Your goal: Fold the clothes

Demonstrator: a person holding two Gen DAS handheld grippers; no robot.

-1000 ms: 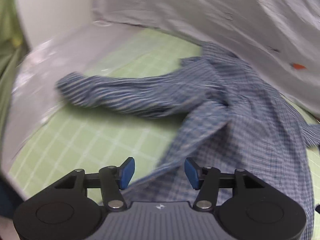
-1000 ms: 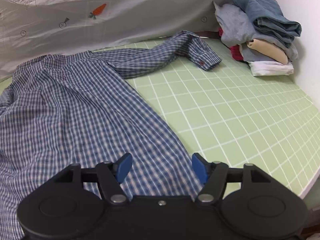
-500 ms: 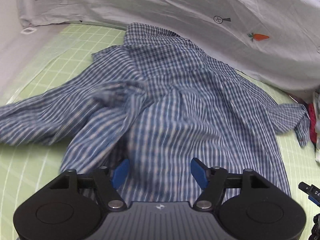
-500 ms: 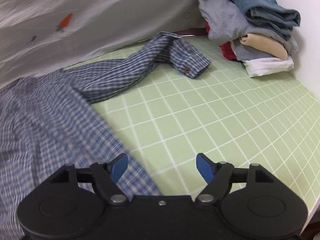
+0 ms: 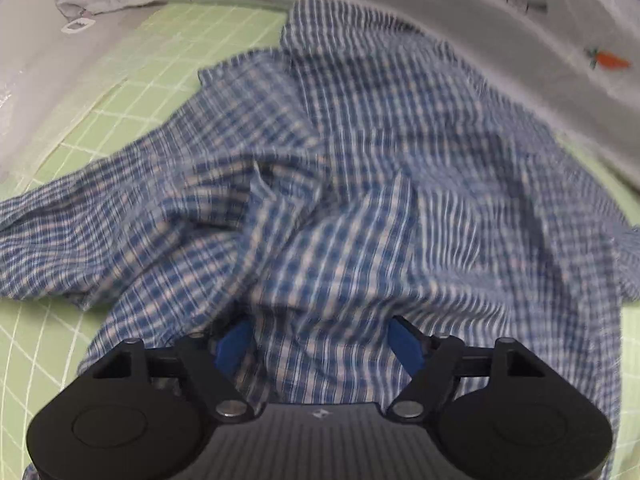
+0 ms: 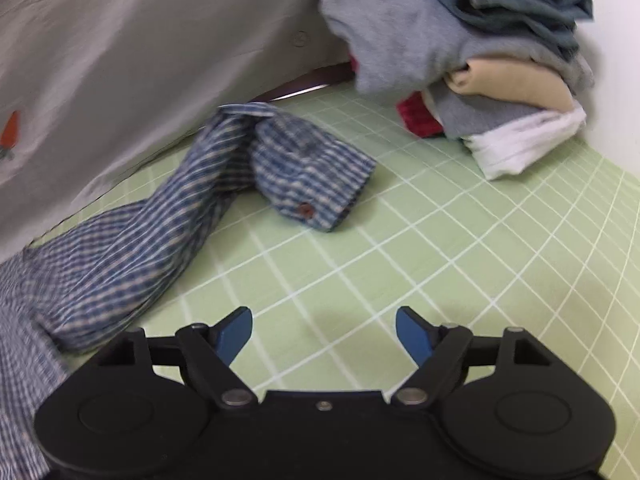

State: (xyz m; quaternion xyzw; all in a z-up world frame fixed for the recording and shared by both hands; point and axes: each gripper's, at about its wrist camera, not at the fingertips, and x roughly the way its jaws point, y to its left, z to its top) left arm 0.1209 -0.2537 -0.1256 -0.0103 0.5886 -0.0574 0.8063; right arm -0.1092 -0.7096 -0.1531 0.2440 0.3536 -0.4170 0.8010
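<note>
Left gripper [image 5: 318, 346] hangs low over the blue checked shirt [image 5: 360, 200], jaws opening, cloth bunched up between the blue pads [image 5: 234, 346] but not visibly pinched. The shirt's body spreads ahead of it on the green grid mat [image 5: 120, 80], collar at the far end. Right gripper [image 6: 324, 336] is spread too and opening, only bare mat between its pads. The right sleeve [image 6: 168, 224] runs ahead and to its left, long axis slanting away, buttoned cuff [image 6: 316, 184] at the far tip, so my guess is the right hand is nearer for that sleeve. Stacked folded clothes [image 6: 480, 60] sit far right. No readable writing; just a carrot print [image 5: 608, 59] on the grey sheet [image 6: 120, 60].
</note>
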